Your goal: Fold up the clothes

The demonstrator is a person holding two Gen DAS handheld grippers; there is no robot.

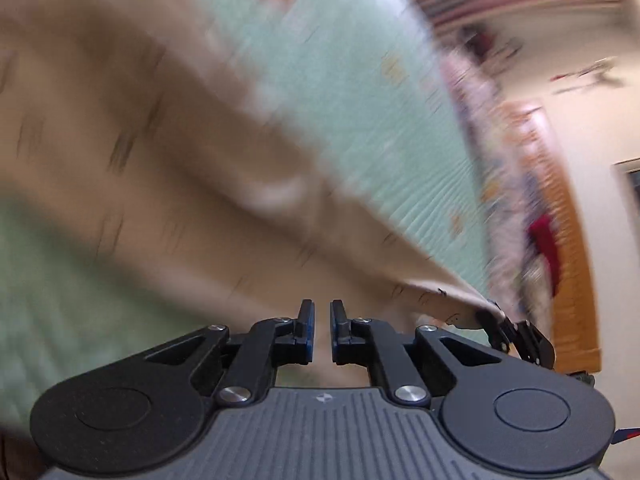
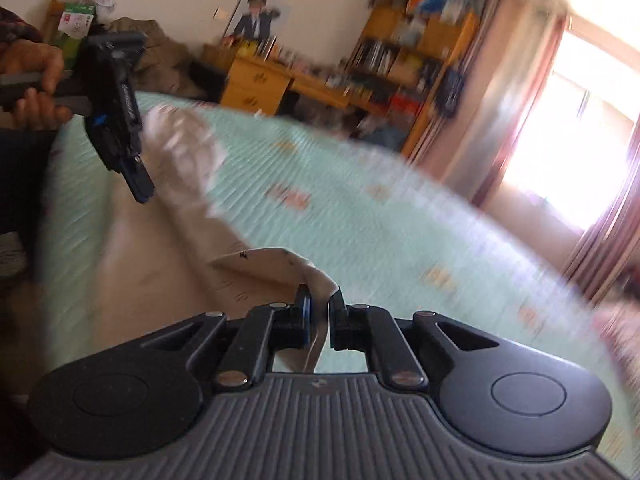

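Note:
A beige garment (image 1: 168,184) with small dark prints lies stretched across the mint green bedspread (image 1: 352,92). In the left wrist view my left gripper (image 1: 322,308) is shut, with beige fabric filling the narrow gap between its pads. The right wrist view shows the same left gripper (image 2: 142,194) at the garment's far edge. My right gripper (image 2: 320,296) is shut on a folded corner of the garment (image 2: 276,268) and holds it above the bedspread (image 2: 360,216). From the left wrist view, the right gripper (image 1: 490,310) appears at the lower right with that corner pinched. Both views are blurred.
A hand (image 2: 36,76) holds the left gripper's handle at the left. Beyond the bed stand a yellow wooden desk (image 2: 256,84) and a full bookshelf (image 2: 424,52). A bright window with curtains (image 2: 576,140) is on the right. Something red (image 1: 544,240) lies by the bed's edge.

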